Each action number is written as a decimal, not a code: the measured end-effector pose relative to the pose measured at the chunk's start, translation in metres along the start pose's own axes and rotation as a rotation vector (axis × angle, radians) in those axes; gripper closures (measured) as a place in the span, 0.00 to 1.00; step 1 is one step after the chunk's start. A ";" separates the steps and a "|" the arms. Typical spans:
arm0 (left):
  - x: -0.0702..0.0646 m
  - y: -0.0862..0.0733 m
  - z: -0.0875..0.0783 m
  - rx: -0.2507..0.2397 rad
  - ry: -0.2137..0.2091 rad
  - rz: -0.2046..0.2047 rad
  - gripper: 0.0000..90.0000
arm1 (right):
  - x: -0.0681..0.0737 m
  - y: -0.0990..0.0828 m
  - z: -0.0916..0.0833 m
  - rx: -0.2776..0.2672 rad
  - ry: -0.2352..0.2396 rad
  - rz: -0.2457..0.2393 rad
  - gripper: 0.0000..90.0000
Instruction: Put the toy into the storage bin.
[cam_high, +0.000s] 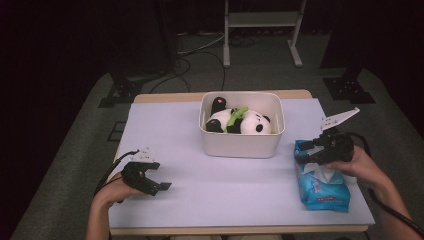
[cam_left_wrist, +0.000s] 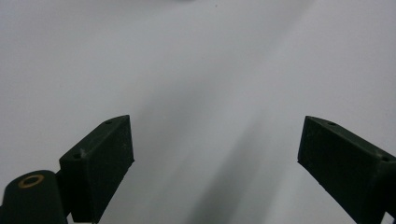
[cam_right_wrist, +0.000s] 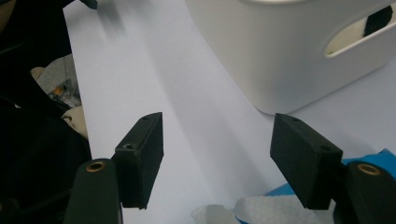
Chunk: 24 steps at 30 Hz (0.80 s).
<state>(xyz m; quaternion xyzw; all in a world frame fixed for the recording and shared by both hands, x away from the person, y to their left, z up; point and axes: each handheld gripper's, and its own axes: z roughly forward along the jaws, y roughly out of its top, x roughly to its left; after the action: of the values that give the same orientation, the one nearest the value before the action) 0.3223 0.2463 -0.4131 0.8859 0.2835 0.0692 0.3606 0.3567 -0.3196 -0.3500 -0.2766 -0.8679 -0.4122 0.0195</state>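
Forearms enter the high view from the bottom edge, each hand carrying a gripper. On the near left, the left gripper (cam_high: 157, 184) rests low over the bare lilac table (cam_high: 170, 130), jaws spread and nothing between them. On the right, the right gripper (cam_high: 309, 150) hangs over the far end of a blue pack of wet wipes (cam_high: 320, 182), from whose top a white tissue (cam_high: 324, 172) sticks up. Farther back, mid-table, stands a white bin (cam_high: 240, 142) with a plush panda (cam_high: 240, 121) lying inside.

Looking along the left gripper (cam_left_wrist: 215, 154) in its own view, both black jaws stand well apart over plain table surface (cam_left_wrist: 187, 70); it is released and idle.

From the right gripper view, the right gripper (cam_right_wrist: 217, 158) also has its jaws wide open and empty. Between and just below them the white tissue (cam_right_wrist: 261, 210) peeks in at the bottom edge, with a strip of the blue pack (cam_right_wrist: 373, 158) beside the right jaw. Ahead lies open table (cam_right_wrist: 154, 84), then the white bin (cam_right_wrist: 280, 51), its handle slot showing a patch of the panda.

Judging by this, the step in hand is the approach to the tissue: the right gripper is lined up above it but has not gripped. The next move likely calls for lowering so the jaws straddle the raised tissue, closing on it alone, then pulling upward; the left gripper may need to pin the pack down so it does not lift.
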 end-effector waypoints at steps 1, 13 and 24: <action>0.000 0.000 0.000 -0.003 0.001 -0.003 0.11 | 0.000 -0.002 0.000 -0.002 0.001 0.007 0.37; 0.000 0.000 0.002 0.008 -0.005 0.002 0.11 | 0.006 -0.018 0.004 -0.015 0.007 0.019 0.37; 0.000 -0.001 0.002 0.008 -0.004 -0.001 0.11 | 0.007 -0.027 0.005 -0.027 0.015 0.029 0.37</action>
<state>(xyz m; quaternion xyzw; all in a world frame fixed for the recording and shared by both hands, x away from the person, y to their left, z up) 0.3226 0.2457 -0.4145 0.8874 0.2835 0.0660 0.3575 0.3381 -0.3261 -0.3701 -0.2862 -0.8581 -0.4254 0.0281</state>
